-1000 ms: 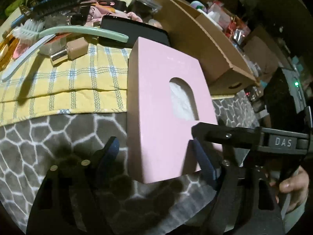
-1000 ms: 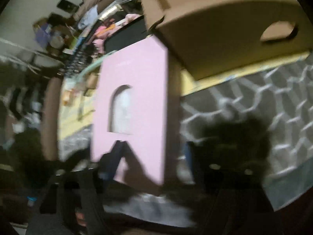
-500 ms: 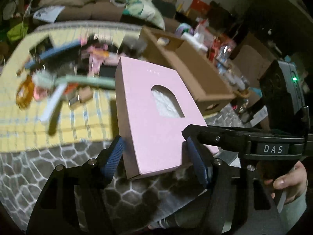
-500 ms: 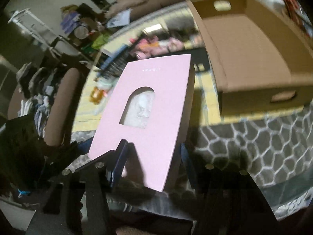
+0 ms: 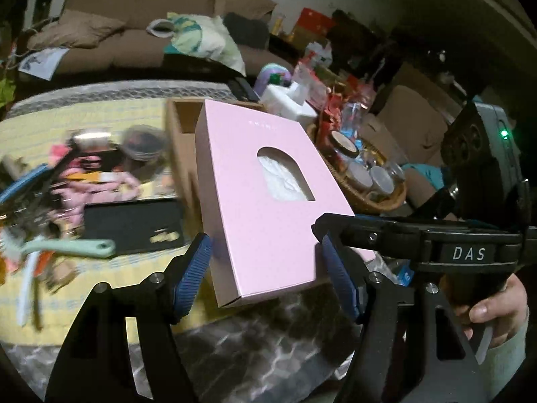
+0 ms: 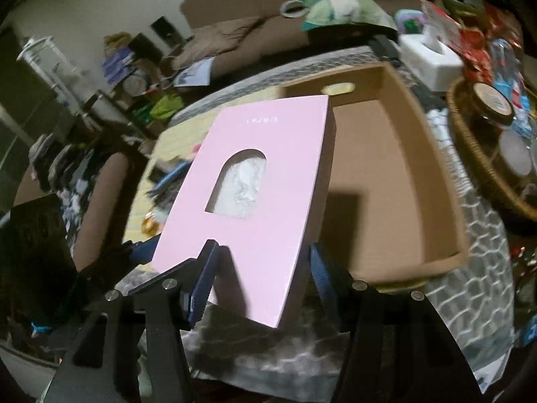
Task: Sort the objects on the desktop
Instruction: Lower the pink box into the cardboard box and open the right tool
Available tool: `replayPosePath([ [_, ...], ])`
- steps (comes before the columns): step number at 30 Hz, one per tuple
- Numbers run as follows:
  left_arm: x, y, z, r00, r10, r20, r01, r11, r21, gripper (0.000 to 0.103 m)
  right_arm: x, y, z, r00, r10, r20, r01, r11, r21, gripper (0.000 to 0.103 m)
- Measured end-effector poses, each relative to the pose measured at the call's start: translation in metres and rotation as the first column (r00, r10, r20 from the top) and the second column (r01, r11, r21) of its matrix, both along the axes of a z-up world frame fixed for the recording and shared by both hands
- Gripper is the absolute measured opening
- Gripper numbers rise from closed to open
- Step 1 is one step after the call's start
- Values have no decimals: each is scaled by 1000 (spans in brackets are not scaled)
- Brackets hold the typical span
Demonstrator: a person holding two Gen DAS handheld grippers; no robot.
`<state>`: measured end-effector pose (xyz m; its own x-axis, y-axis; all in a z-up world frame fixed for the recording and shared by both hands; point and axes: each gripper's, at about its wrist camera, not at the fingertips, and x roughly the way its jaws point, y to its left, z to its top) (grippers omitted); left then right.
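The left gripper (image 5: 265, 268) pinches the near bottom corner of the pink box (image 5: 265, 198) from the left, and the right gripper (image 6: 258, 278) clamps the same bottom end from the right, so both hands carry it in the air, neither clearly nearer. From the right wrist view the box's long axis runs from 6 o'clock up toward 12, and the open, empty cardboard box (image 6: 396, 181) lies just beyond it at about 2 o'clock, which I judge the likely drop spot. The carton is flat, pale pink, with an arched window showing something white.
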<state>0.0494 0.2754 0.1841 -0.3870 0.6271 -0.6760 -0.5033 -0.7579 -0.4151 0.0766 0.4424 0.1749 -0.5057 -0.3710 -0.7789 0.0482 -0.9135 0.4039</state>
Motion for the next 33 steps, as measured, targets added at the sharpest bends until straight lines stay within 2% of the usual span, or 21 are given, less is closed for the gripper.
replayPosePath([
  [6,-36,63,-39,994,-15,107,15,1000,-1,65,-40,67,-27,996,-57,62,54,997,56,58],
  [11,-60,103,-81,970,-36,240,48,998,-45,65,-69,97,-57,990,-75,120,56,987,151,57],
  [17,-58,113,-101,962,-50,268,78,992,-97,67,-59,119,-56,993,-99,58,90,987,134,57],
  [20,-66,114,-106,957,-28,288,62,992,-111,67,-53,134,-53,987,-156,30,148,972,186,57],
  [22,-69,118,-109,954,-11,300,57,988,-145,68,-54,141,-56,981,-190,36,176,954,242,57],
  [25,-73,121,-116,940,20,341,45,983,-180,68,-57,151,-72,974,-207,94,186,963,196,57],
  [28,-77,126,-125,908,14,418,49,989,-140,73,-55,155,-89,966,-211,152,198,976,91,55],
  [29,-77,128,-128,905,8,426,52,990,-129,74,-54,155,-93,966,-201,165,198,979,38,55],
  [31,-74,134,-131,906,-1,423,62,990,-129,76,-51,153,-94,964,-214,159,213,977,26,55],
  [33,-70,139,-131,914,-2,405,61,990,-131,84,-49,152,-92,966,-210,153,209,978,24,55],
])
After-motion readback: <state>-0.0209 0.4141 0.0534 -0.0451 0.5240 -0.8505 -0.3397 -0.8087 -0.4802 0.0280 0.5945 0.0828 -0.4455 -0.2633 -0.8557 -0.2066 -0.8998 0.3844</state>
